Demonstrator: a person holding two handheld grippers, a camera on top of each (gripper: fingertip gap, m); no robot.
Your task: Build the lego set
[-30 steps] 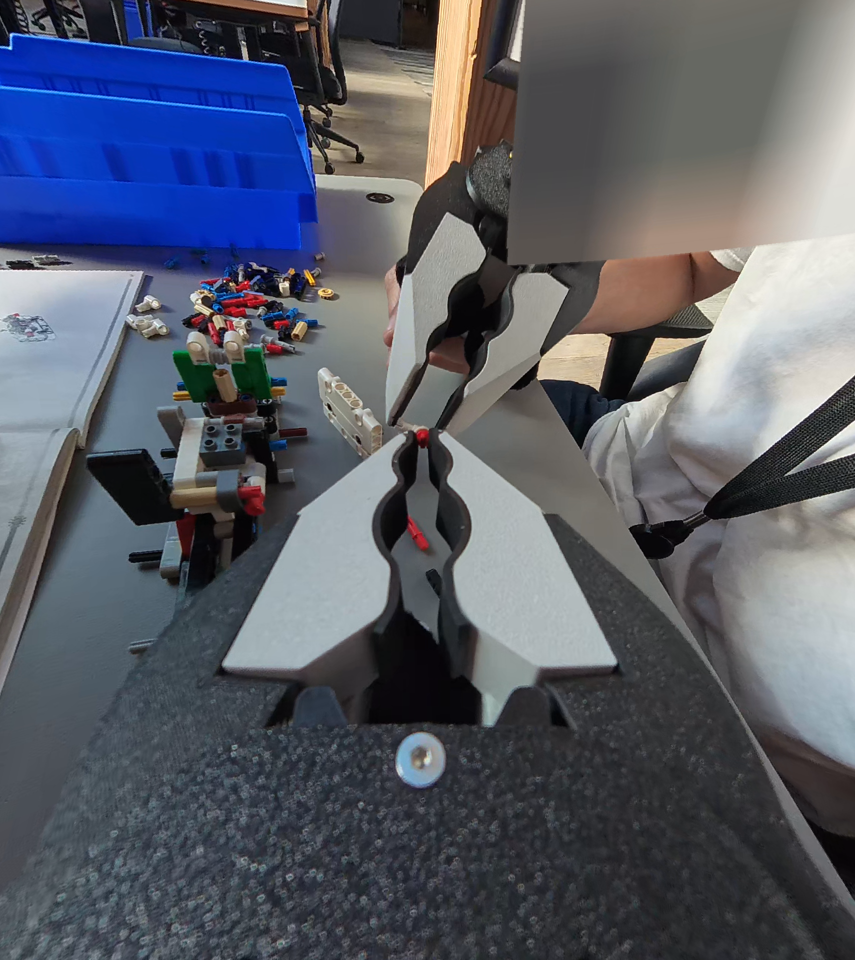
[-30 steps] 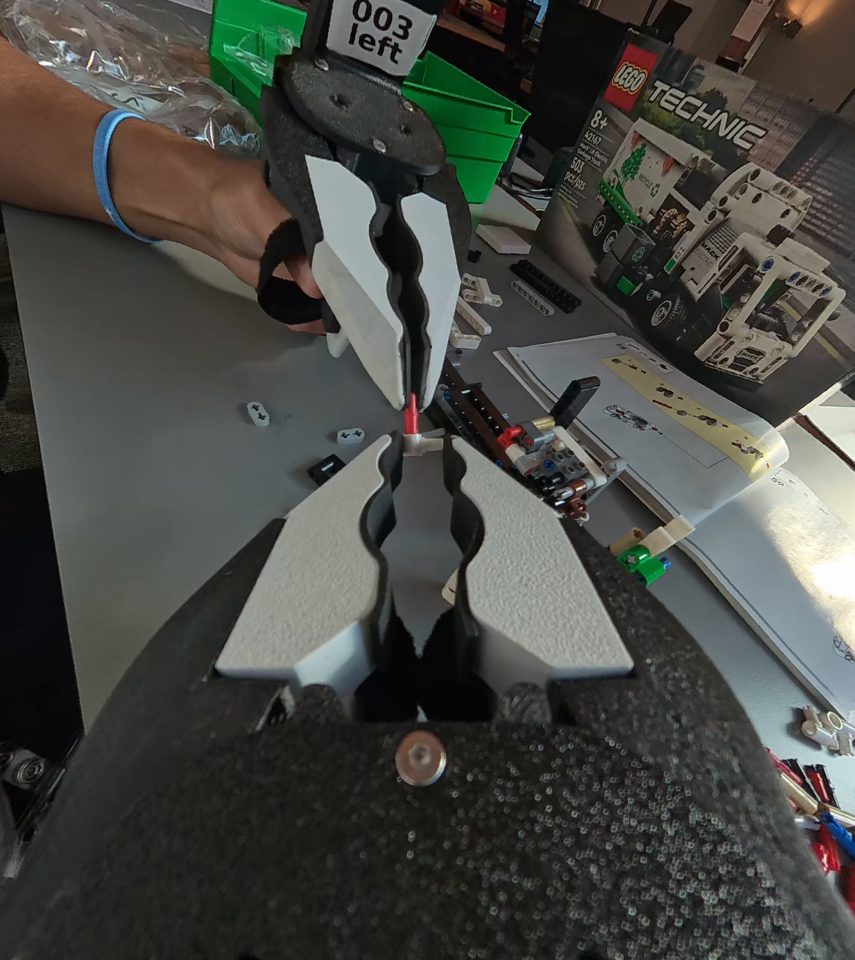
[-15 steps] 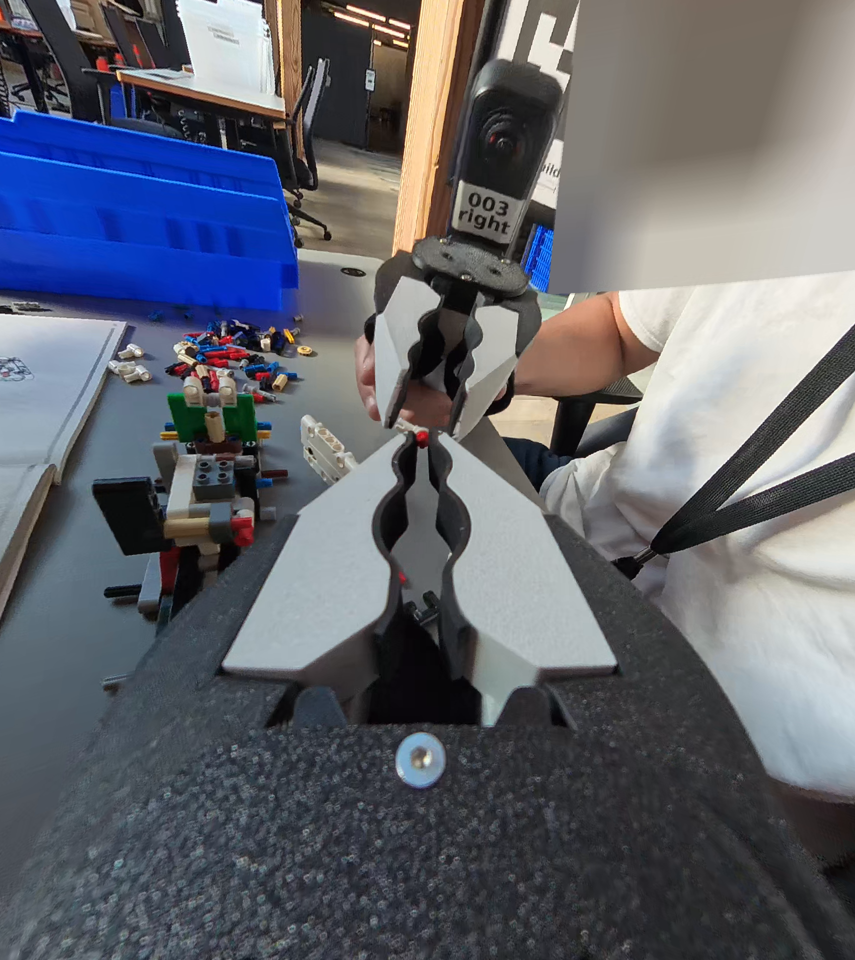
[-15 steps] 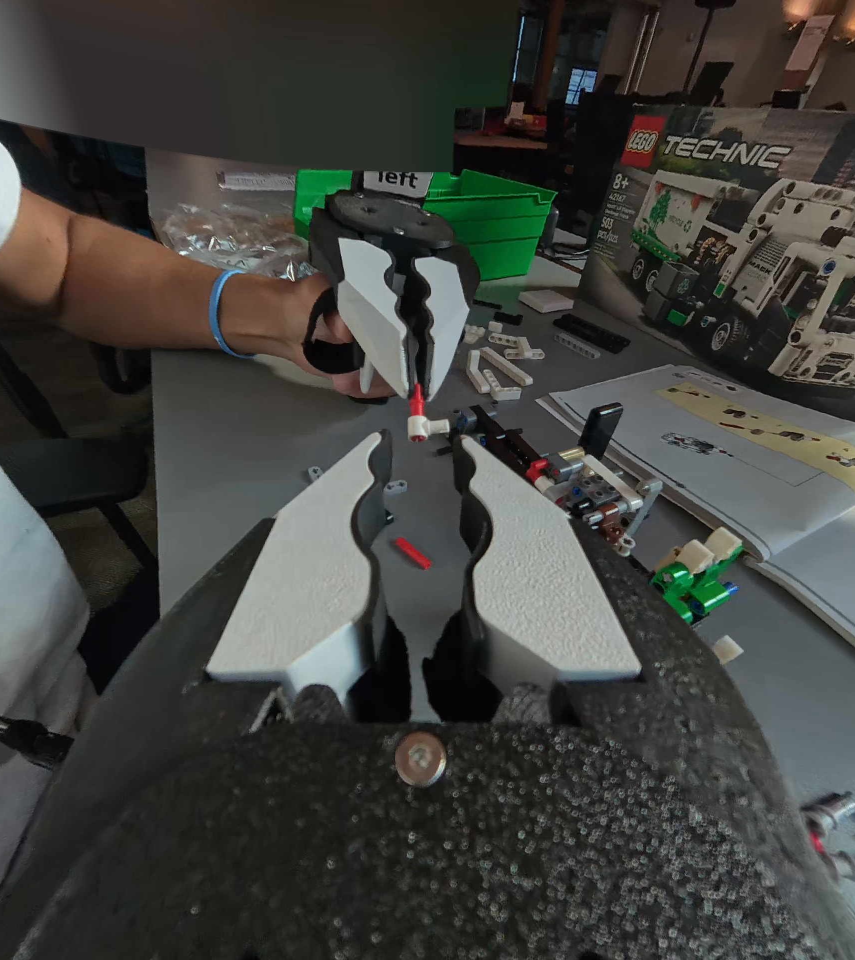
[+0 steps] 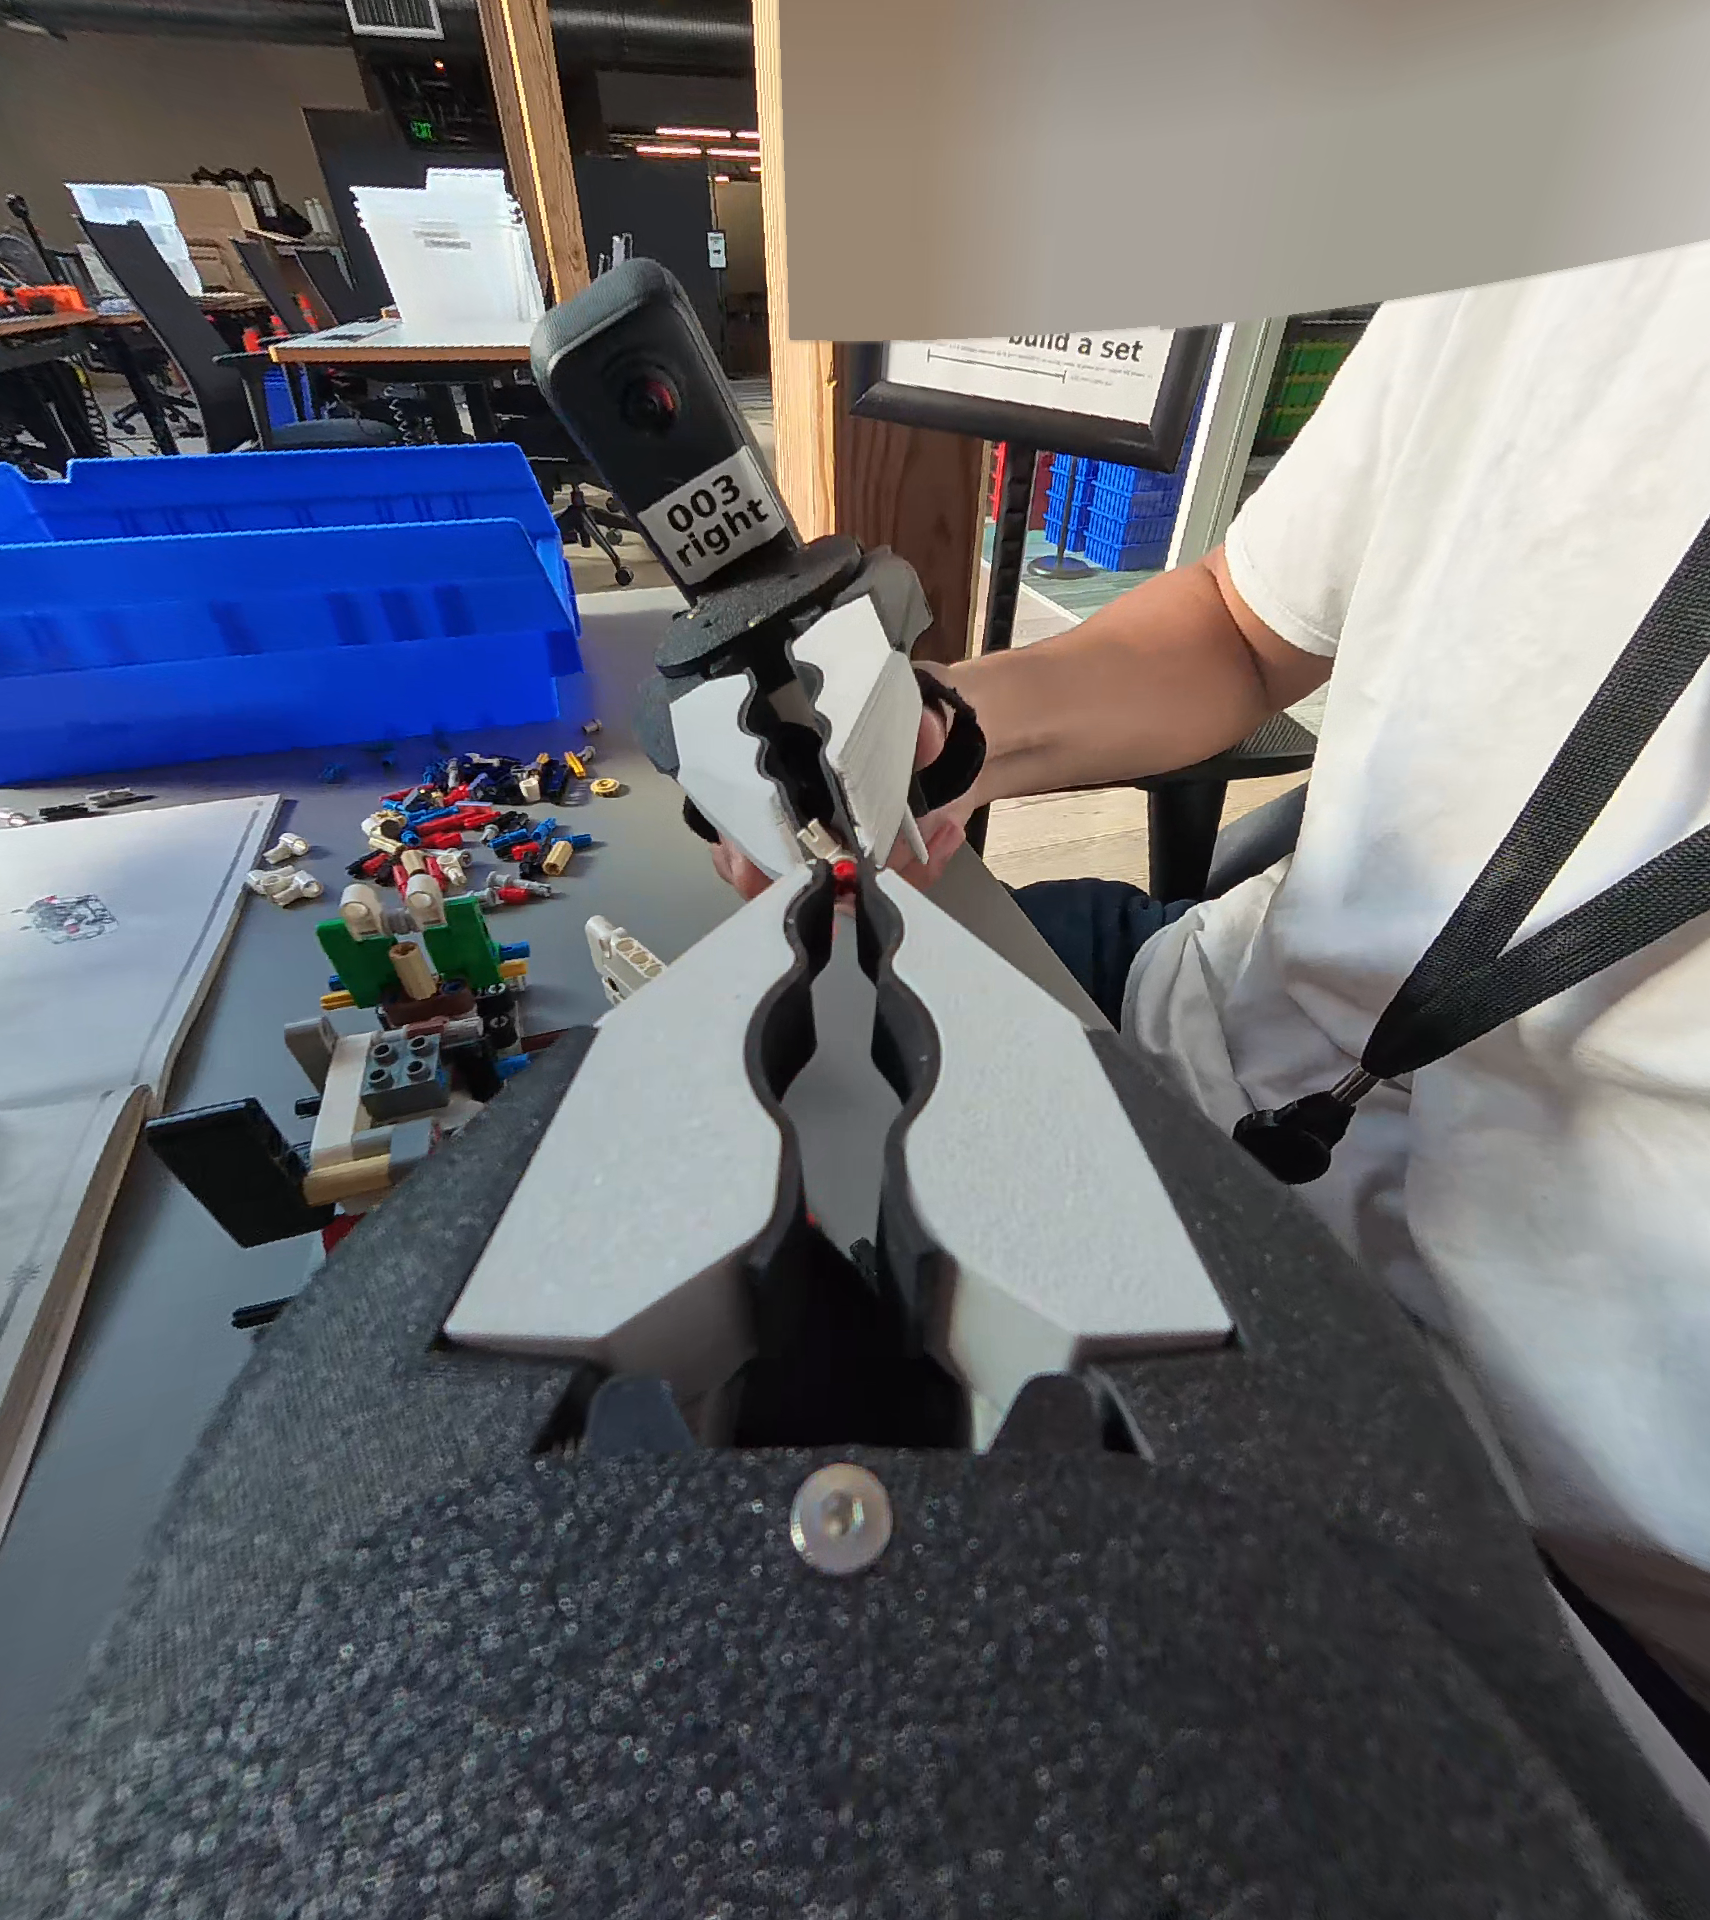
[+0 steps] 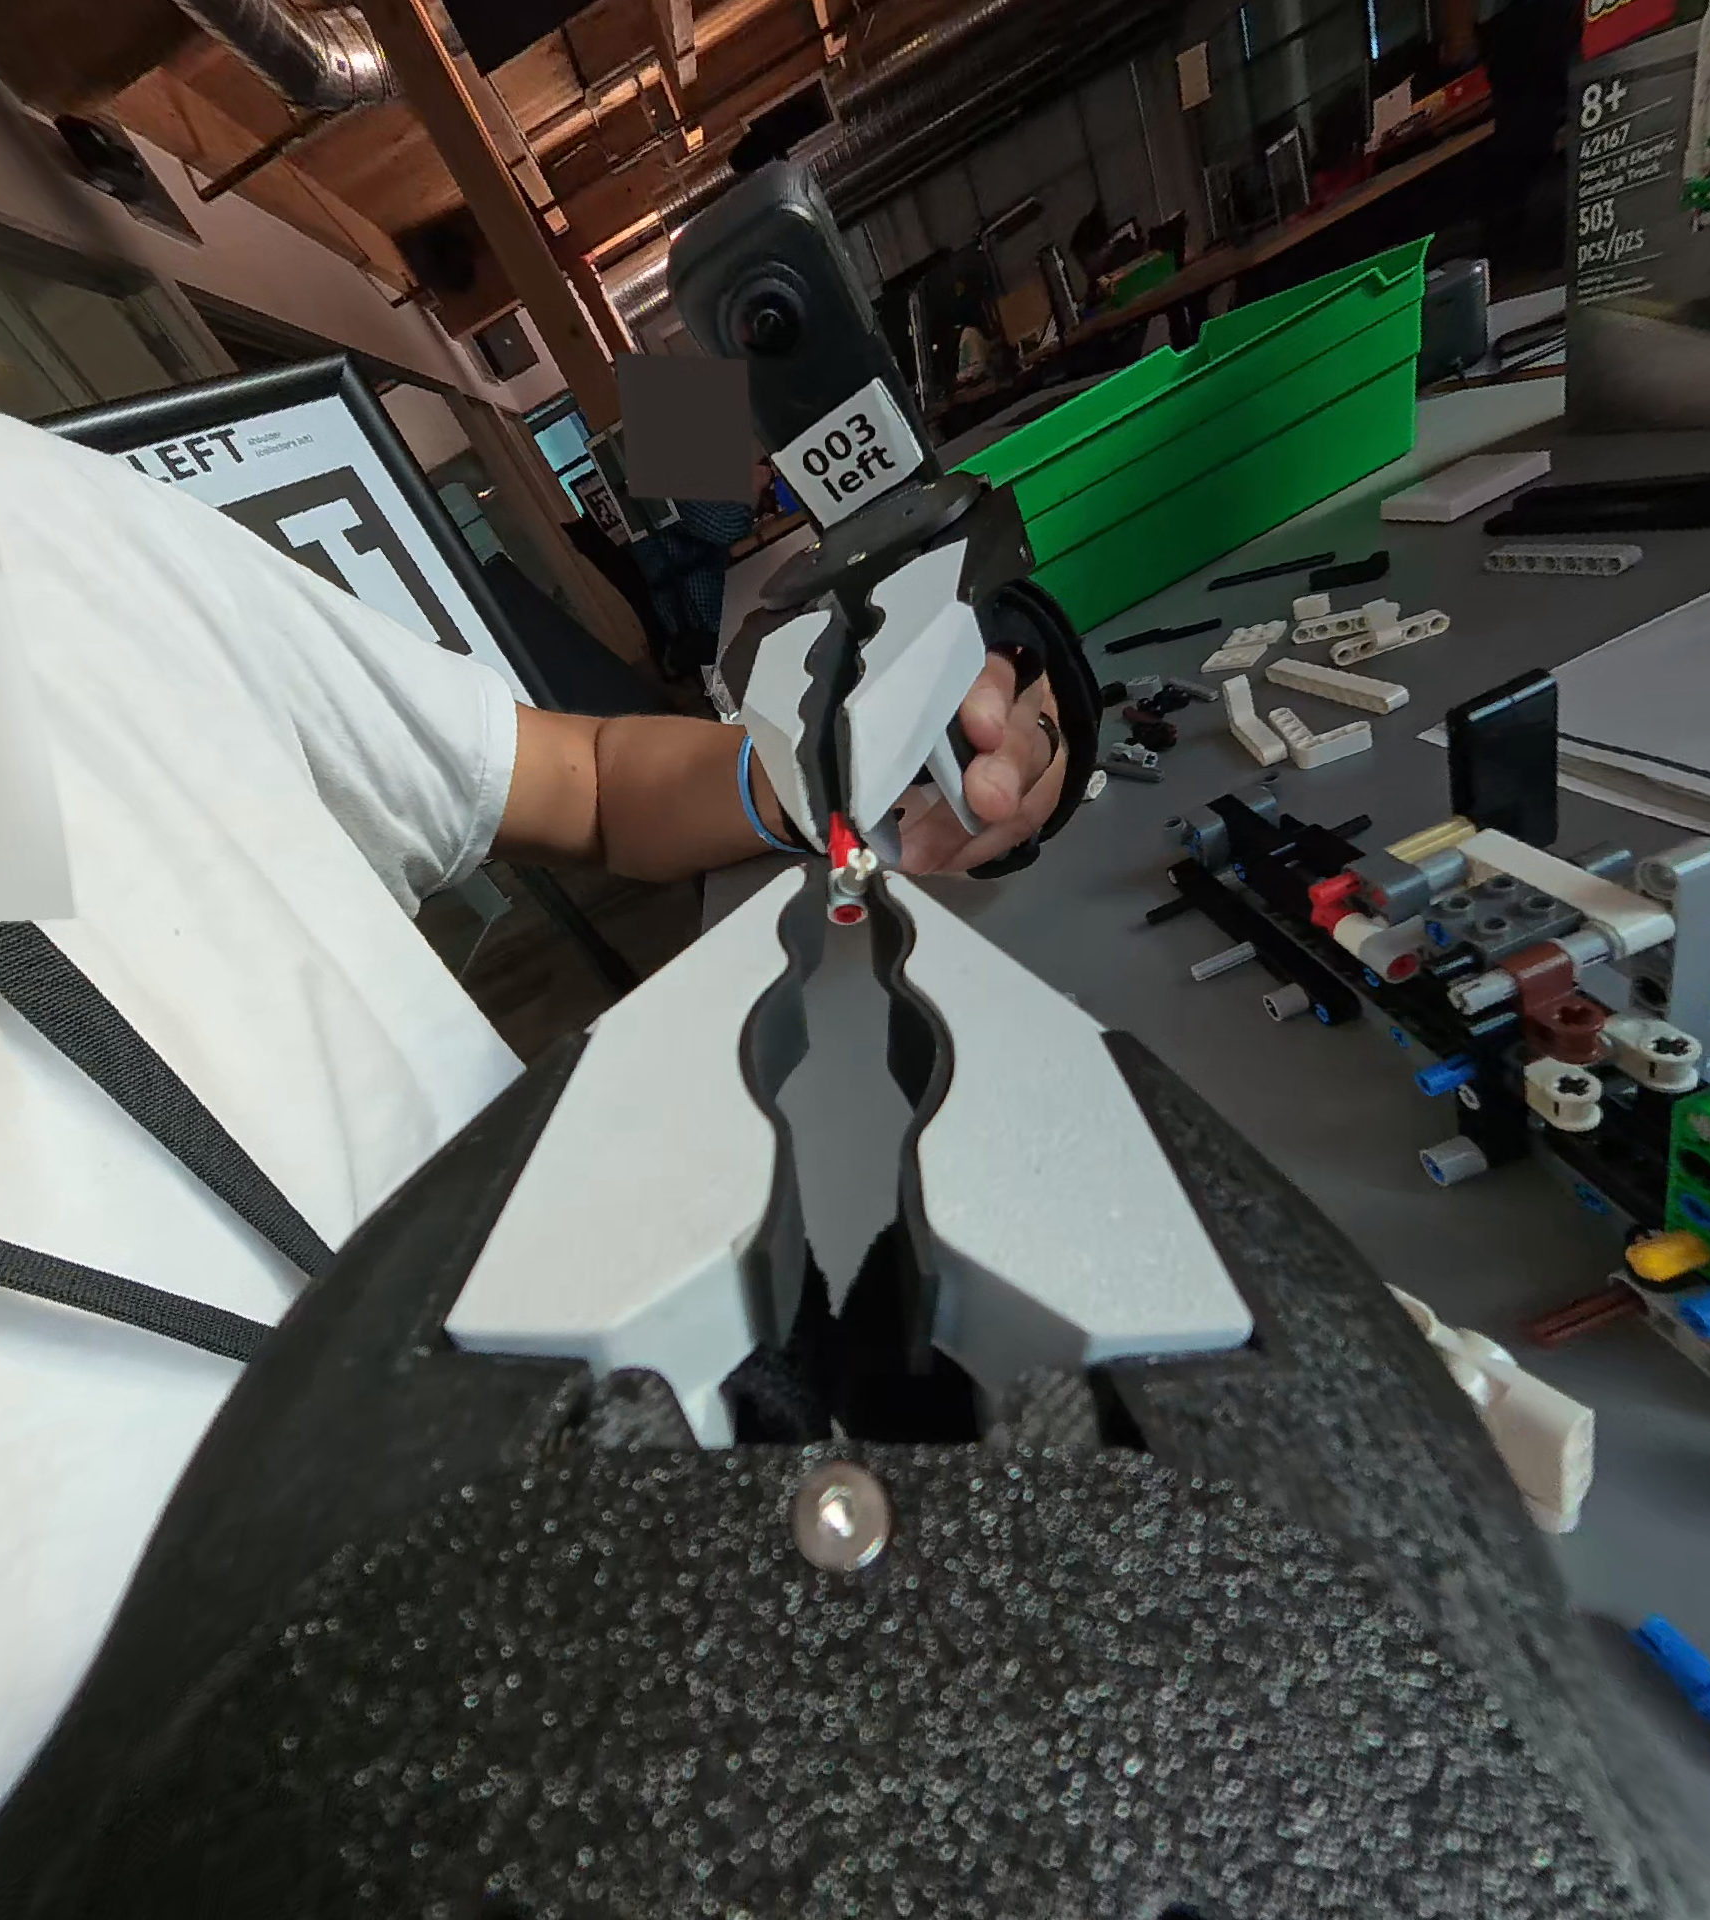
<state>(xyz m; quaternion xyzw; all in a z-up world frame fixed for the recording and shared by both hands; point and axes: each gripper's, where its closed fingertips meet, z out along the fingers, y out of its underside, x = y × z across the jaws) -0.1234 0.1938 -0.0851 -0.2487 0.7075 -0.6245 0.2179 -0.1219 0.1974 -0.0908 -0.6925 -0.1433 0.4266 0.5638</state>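
Observation:
My left gripper (image 5: 838, 878) is shut on a small red pin (image 5: 843, 871), held up in the air above the grey table (image 5: 622, 675). A small white connector (image 6: 846, 902) sits on the pin's free end. My right gripper (image 6: 846, 888) faces the left one tip to tip and is shut on this connector. In the right wrist view the left gripper (image 6: 835, 831) shows with the red pin (image 6: 838, 834) sticking out of its tips. In the left wrist view the right gripper (image 5: 835, 847) shows with the white connector (image 5: 815, 834) at its tips.
A partly built brick model (image 6: 1453, 935) stands on the table, with a pile of small parts (image 5: 477, 821), a blue bin (image 5: 227, 603) and an open booklet (image 5: 51, 935) to the left. A green bin (image 6: 1225, 457), white beams (image 6: 1329, 675) and a printed box (image 6: 1682, 208) lie beyond. Less than 4 cm separates the two grippers' tips.
Both grippers rose and tilted up from the table. My right gripper, open around the white connector before, has shut on it. The left gripper kept hold of the red pin.

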